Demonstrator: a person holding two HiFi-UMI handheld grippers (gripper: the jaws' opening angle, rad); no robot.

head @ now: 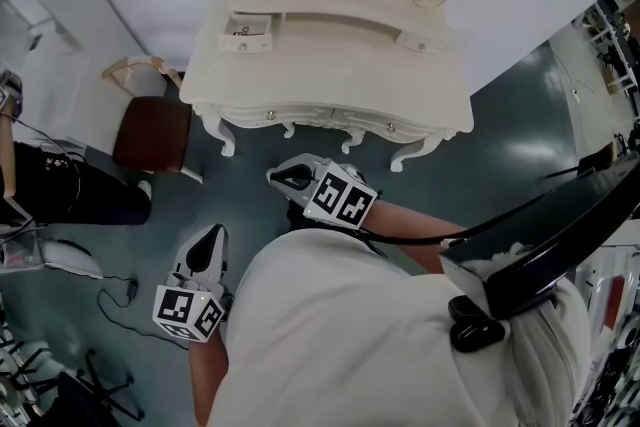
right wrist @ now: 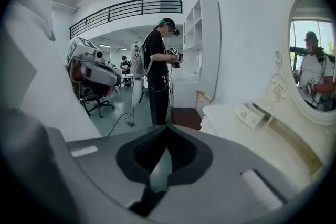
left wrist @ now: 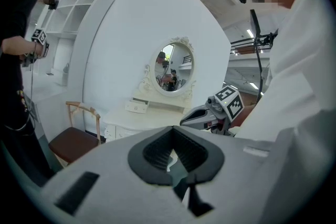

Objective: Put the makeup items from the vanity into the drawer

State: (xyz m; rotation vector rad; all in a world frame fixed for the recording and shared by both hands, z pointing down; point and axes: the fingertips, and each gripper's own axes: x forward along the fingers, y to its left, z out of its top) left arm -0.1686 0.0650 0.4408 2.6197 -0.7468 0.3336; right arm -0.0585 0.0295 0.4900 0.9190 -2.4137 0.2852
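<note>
Cream vanity (head: 330, 80) stands beyond both grippers; no makeup items show on its top. Its small open drawer (head: 247, 31) sits far left, contents unclear. Right gripper (head: 285, 177), jaws pressed together on nothing, is the nearer to the drawer, which lies far-left of it; left gripper (head: 210, 245), likewise closed and empty, hangs near the body.

Cream-white vanity (head: 340, 80) at upper centre; dark brown chair seat (head: 152, 133) at left; teal-grey floor (head: 520, 125); black-and-white square markers on the left tongs (head: 214, 233) and right tongs (head: 275, 176).
</note>
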